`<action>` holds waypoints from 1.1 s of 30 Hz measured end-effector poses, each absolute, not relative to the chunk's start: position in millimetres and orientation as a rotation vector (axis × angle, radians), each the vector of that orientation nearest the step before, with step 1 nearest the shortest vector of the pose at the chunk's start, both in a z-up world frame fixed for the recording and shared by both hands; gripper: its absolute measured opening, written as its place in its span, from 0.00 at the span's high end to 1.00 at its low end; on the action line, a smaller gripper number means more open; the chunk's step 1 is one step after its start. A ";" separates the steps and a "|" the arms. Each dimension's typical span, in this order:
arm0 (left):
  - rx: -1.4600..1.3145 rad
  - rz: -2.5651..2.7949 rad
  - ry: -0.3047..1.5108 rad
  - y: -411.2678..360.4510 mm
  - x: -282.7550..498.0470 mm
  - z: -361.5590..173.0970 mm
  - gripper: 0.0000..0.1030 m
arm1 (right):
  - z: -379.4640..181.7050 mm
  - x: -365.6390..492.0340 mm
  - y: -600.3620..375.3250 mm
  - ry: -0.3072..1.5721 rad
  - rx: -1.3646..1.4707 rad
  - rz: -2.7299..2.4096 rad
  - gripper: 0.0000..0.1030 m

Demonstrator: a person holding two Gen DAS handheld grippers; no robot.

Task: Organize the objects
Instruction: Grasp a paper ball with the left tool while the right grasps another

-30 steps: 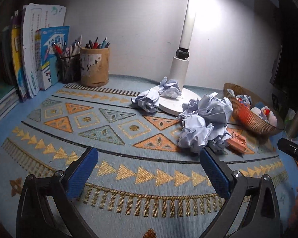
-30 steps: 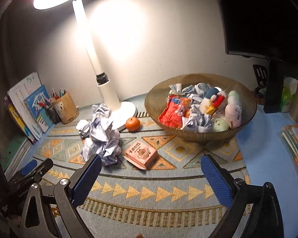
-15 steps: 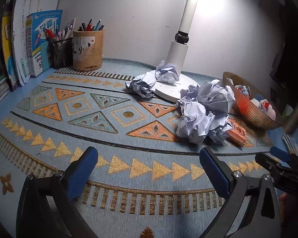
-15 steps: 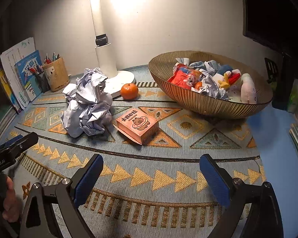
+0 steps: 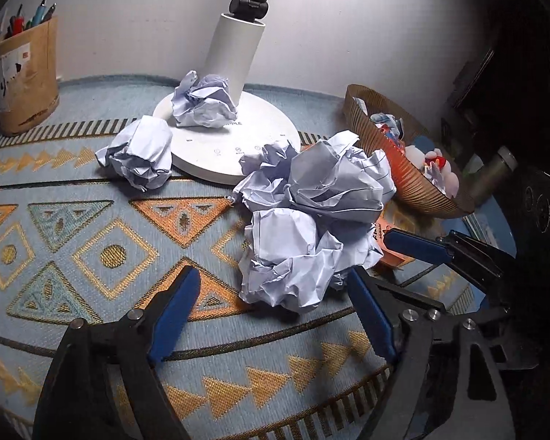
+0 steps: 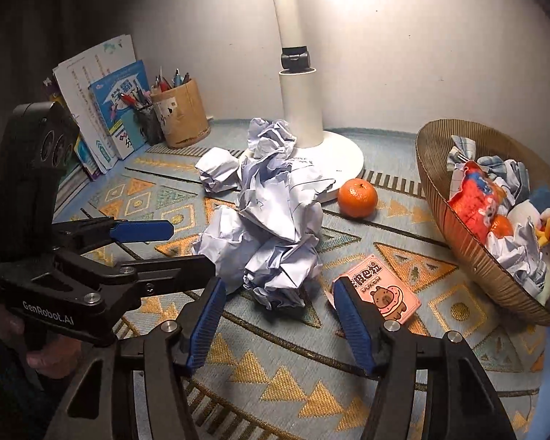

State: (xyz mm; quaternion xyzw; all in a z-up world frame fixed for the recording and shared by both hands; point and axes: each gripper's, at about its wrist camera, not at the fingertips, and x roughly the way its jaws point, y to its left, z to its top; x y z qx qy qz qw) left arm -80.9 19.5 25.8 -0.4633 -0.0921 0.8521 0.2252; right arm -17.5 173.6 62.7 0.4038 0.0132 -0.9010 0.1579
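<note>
A pile of crumpled white paper balls lies on the patterned mat; it shows in the right wrist view too. My left gripper is open just short of the pile's near side. My right gripper is open, close to the pile from the other side, its fingers astride the pile's near edge. A pink card box lies by the right fingertip. An orange sits near the lamp base. Two more paper balls lie by the lamp.
A white desk lamp stands behind the pile. A woven bowl with toys, snack bag and paper sits at the right. A pen cup and books stand at the back left.
Both grippers have moved forward and inward, closing in on the paper pile from either side. Both stay open. The objects have not moved.
</note>
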 end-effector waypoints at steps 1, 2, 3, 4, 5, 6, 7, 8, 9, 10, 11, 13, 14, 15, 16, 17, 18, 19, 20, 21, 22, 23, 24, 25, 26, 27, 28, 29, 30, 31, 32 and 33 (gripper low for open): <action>-1.291 2.347 -0.261 20.2 -84.3 22.3 0.26 | 59.7 -21.9 173.5 0.038 1.160 -2.565 0.42; -1.297 2.342 -0.270 20.7 -87.5 19.3 0.27 | 57.2 -26.0 173.7 0.030 1.164 -2.556 0.42; -1.287 2.348 -0.276 20.5 -89.3 18.6 0.29 | 54.7 -30.3 174.1 0.029 1.168 -2.555 0.42; -1.286 2.349 -0.281 20.6 -91.0 18.7 0.32 | 52.6 -33.9 173.9 0.032 1.169 -2.557 0.42; -1.285 2.347 -0.289 20.9 -92.6 18.8 0.34 | 51.1 -36.8 173.9 0.031 1.167 -2.556 0.42; -1.286 2.340 -0.298 21.5 -93.9 18.6 0.40 | 50.7 -38.3 174.0 0.026 1.155 -2.559 0.42; -1.285 2.336 -0.306 21.8 -95.0 17.8 0.44 | 50.3 -39.9 173.3 0.021 1.150 -2.557 0.42; -1.278 2.335 -0.309 22.5 -95.0 17.6 0.47 | 49.8 -40.2 171.6 0.024 1.145 -2.555 0.44; -1.273 2.316 -0.317 23.9 -94.5 17.1 0.58 | 48.9 -40.2 169.1 0.038 1.142 -2.548 0.49; -1.274 2.324 -0.306 25.7 -92.5 17.4 0.58 | 47.8 -39.1 166.6 0.052 1.141 -2.544 0.51; -1.269 2.342 -0.284 26.9 -89.0 19.0 0.58 | 48.4 -36.6 165.7 0.060 1.128 -2.553 0.53; -1.262 2.353 -0.260 26.9 -80.4 23.6 0.58 | 51.2 -29.5 168.0 0.057 1.126 -2.551 0.54; -1.253 2.359 -0.258 23.5 -72.7 28.2 0.58 | 54.2 -24.0 170.7 0.053 1.124 -2.548 0.54; -1.246 2.375 -0.250 20.3 -63.7 33.3 0.58 | 58.0 -16.0 174.7 0.049 1.115 -2.549 0.54; -1.235 2.397 -0.239 16.3 -53.1 38.3 0.58 | 62.4 -6.3 180.2 0.046 1.106 -2.553 0.54; -1.218 2.410 -0.234 11.8 -41.7 43.4 0.58 | 66.8 4.2 187.2 0.041 1.099 -2.562 0.54; -1.199 2.413 -0.240 8.6 -30.3 47.8 0.58 | 70.5 15.6 194.4 0.037 1.095 -2.570 0.54; -1.184 2.415 -0.245 6.7 -19.5 51.6 0.58 | 73.6 26.8 201.3 0.032 1.092 -2.574 0.54; -1.169 2.424 -0.242 8.8 -8.6 54.2 0.58 | 75.9 37.8 208.1 0.025 1.088 -2.583 0.53; -1.154 2.433 -0.237 11.4 1.7 55.6 0.58 | 77.2 47.8 213.8 0.018 1.088 -2.587 0.53; -1.144 2.441 -0.238 14.7 10.3 55.1 0.58 | 76.7 56.2 218.3 0.012 1.097 -2.587 0.53; -1.142 2.446 -0.245 19.2 16.3 52.7 0.58 | 74.8 62.9 221.8 0.007 1.112 -2.586 0.52; -1.140 2.449 -0.252 23.4 21.4 49.4 0.58 | 72.1 67.6 224.4 0.006 1.128 -2.592 0.52; -1.136 2.453 -0.257 30.1 24.7 45.5 0.58 | 68.0 70.6 225.5 0.005 1.144 -2.603 0.52; -1.139 2.459 -0.261 33.2 27.6 41.6 0.58 | 64.0 72.2 228.4 -0.005 1.165 -2.608 0.52; -1.147 2.466 -0.261 36.9 29.3 37.8 0.58 | 59.6 72.5 230.9 -0.020 1.186 -2.607 0.52; -1.154 2.477 -0.251 41.3 30.3 34.5 0.58 | 55.8 72.3 233.4 -0.036 1.199 -2.605 0.52; -1.159 2.496 -0.227 46.8 31.1 31.4 0.58 | 52.7 72.3 236.0 -0.050 1.199 -2.604 0.52; -1.162 2.517 -0.205 50.5 32.3 29.2 0.58 | 49.5 71.2 238.5 -0.069 1.203 -2.599 0.52; -1.164 2.529 -0.193 51.6 33.5 26.9 0.58 | 46.4 69.9 241.0 -0.096 1.215 -2.588 0.51; -1.169 2.536 -0.191 50.8 34.4 24.6 0.58 | 45.0 69.5 243.8 -0.131 1.218 -2.572 0.49; -1.174 2.550 -0.183 50.8 34.9 23.7 0.58 | 44.6 69.7 246.7 -0.162 1.219 -2.563 0.48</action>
